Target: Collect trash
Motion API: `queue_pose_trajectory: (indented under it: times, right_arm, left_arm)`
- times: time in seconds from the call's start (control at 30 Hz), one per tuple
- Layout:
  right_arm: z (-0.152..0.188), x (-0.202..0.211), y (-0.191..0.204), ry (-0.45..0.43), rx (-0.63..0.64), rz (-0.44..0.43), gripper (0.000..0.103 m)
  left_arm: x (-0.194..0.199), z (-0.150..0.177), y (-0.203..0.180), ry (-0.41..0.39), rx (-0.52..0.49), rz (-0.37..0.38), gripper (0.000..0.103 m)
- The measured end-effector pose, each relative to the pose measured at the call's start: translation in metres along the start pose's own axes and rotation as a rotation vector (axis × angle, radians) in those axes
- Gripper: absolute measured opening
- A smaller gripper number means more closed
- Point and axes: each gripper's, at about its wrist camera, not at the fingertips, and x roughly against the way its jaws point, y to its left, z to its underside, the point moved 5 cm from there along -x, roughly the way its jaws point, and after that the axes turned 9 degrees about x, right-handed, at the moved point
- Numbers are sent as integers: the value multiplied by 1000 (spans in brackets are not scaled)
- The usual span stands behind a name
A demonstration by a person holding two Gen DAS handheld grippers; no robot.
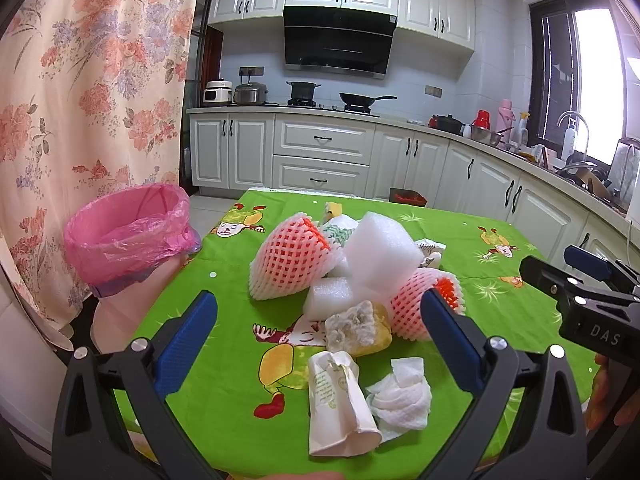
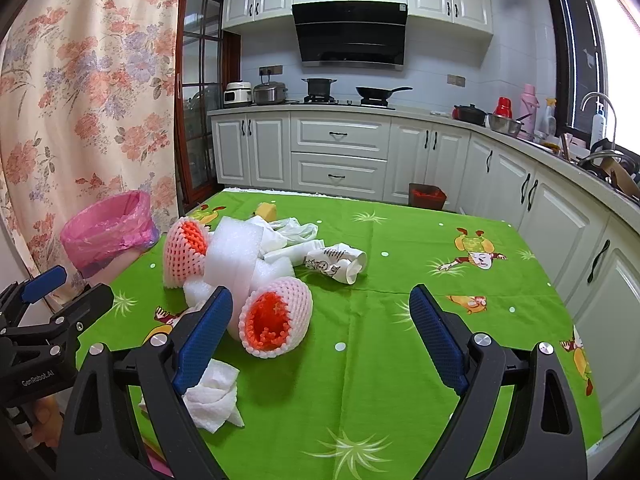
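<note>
Both grippers spread wide, nothing held. Left gripper hovers over the trash heap: yellow peel chunk sits between its fingers, crushed paper cup and wadded tissue just nearer than the tips. Right gripper has the near foam fruit net just inside its left finger, mostly bare green tablecloth between. Pink-lined bin is off the table edge, beyond the left gripper's left finger. Risks, I'd guess: foam block is light and squashy, could pop out of a pinch; pulling one piece may topple the pile; the two grippers are close and could clash.
</note>
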Motion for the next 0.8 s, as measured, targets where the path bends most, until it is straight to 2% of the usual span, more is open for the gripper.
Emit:
queue_pose_trajectory:
  times: [0.8]
  right_arm:
    - [0,0,1,-3,1,-1,84]
  left_arm:
    - [0,0,2,3,3,-3,98]
